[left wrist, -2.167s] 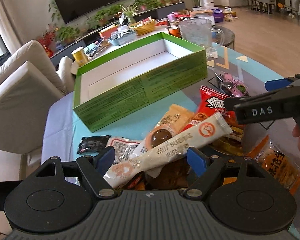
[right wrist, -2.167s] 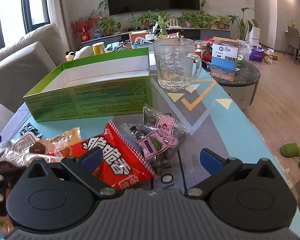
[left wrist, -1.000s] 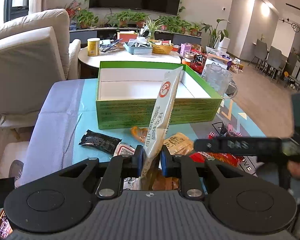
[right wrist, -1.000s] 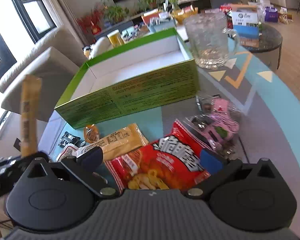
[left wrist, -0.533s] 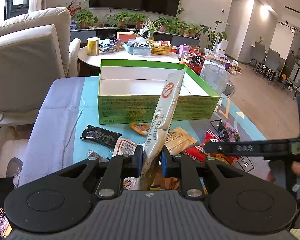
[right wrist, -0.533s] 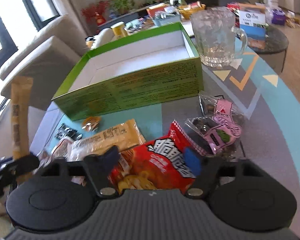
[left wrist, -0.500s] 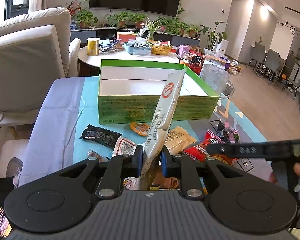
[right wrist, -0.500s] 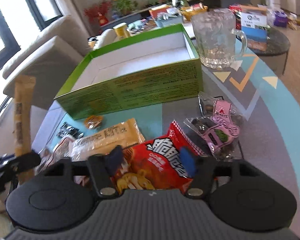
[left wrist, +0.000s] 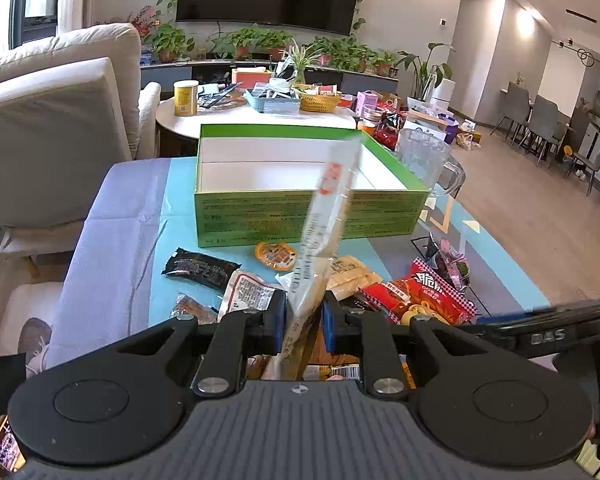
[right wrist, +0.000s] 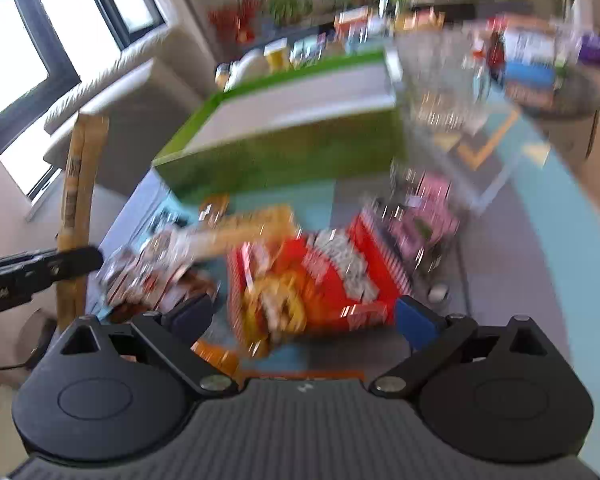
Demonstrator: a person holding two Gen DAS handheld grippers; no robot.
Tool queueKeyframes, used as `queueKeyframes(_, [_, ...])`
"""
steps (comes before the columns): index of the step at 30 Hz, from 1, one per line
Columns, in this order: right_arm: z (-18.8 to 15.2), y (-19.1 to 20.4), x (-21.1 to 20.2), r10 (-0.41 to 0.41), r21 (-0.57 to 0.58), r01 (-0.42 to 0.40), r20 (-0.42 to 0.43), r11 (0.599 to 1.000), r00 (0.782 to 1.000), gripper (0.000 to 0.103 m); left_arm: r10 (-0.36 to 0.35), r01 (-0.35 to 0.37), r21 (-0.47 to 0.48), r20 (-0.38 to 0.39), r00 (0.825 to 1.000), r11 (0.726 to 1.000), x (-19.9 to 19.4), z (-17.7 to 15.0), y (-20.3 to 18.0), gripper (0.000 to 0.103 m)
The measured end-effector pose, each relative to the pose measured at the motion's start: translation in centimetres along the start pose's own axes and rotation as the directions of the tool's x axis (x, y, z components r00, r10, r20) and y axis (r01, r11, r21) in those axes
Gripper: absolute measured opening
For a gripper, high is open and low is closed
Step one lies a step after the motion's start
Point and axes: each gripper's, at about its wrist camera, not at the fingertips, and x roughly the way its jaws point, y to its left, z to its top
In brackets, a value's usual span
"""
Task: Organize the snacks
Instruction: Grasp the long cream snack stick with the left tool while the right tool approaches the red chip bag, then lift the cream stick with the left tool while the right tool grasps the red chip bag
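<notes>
Cream foil stick packet (left wrist: 324, 216) now stands lifted from the desk (left wrist: 112, 240), pinched in the left tool (left wrist: 303, 320), toward the green cardboard box (left wrist: 300, 216) at 12 o'clock; right tool (right wrist: 300, 316) gapes over the red snack bag (right wrist: 320, 276), gripping nothing.

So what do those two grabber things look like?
Both are black plastic with a ribbed grey top and two round discs. The left gripper and right gripper have blue finger pads. White "DAS" lettering runs along the right one's side.
</notes>
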Motion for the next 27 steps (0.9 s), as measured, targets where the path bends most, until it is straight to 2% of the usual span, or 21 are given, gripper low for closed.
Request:
queueKeyframes(4, [0.1,-1.1,0.3,0.090,0.123,-0.085,-0.043,0.989,0.995,0.098,0.005,-0.006,-0.010,-0.017,1.000,1.000,0.6,-0.1,0.0,0.017])
queueKeyframes(6, [0.7,-1.7,1.2,0.070,0.189,-0.059,-0.054,0.980,0.996,0.098,-0.006,0.006,-0.007,-0.018,1.000,1.000,0.6,-0.2,-0.1,0.017])
queueKeyframes(7, [0.9,-1.9,1.3,0.083,0.219,-0.075,-0.030,0.973,0.996,0.098,-0.009,0.009,-0.004,-0.019,1.000,1.000,0.6,-0.2,-0.2,0.017])
queueKeyframes(11, [3.0,-2.7,2.4,0.102,0.385,-0.092,-0.006,0.918,0.995,0.098,-0.005,0.005,-0.005,-0.024,1.000,1.000,0.7,-0.2,-0.2,0.017])
queueKeyframes(14, [4.3,-2.1,3.4,0.092,0.450,-0.082,-0.001,0.889,0.996,0.098,-0.004,0.004,-0.009,-0.033,0.999,1.000,1.0,-0.4,-0.1,0.017])
queueKeyframes(16, [5.1,-1.3,4.3,0.078,0.450,-0.061,-0.019,0.891,0.997,0.098,-0.002,0.002,-0.011,-0.039,0.999,1.000,1.1,-0.4,-0.1,0.017])
queueKeyframes(18, [5.7,-0.5,5.3,0.052,0.406,-0.029,-0.047,0.913,0.998,0.099,-0.003,0.002,-0.014,-0.041,0.999,1.000,1.1,-0.4,0.0,0.017])
queueKeyframes(20, [6.0,0.6,5.8,-0.007,0.361,0.025,-0.052,0.932,0.999,0.098,-0.001,0.000,-0.015,-0.041,0.999,1.000,1.2,-0.3,0.2,0.017])
queueKeyframes(27, [6.7,1.5,7.4,-0.095,0.308,0.108,-0.058,0.945,0.994,0.099,0.002,-0.003,-0.026,-0.033,0.999,1.000,1.1,-0.4,0.6,0.017])
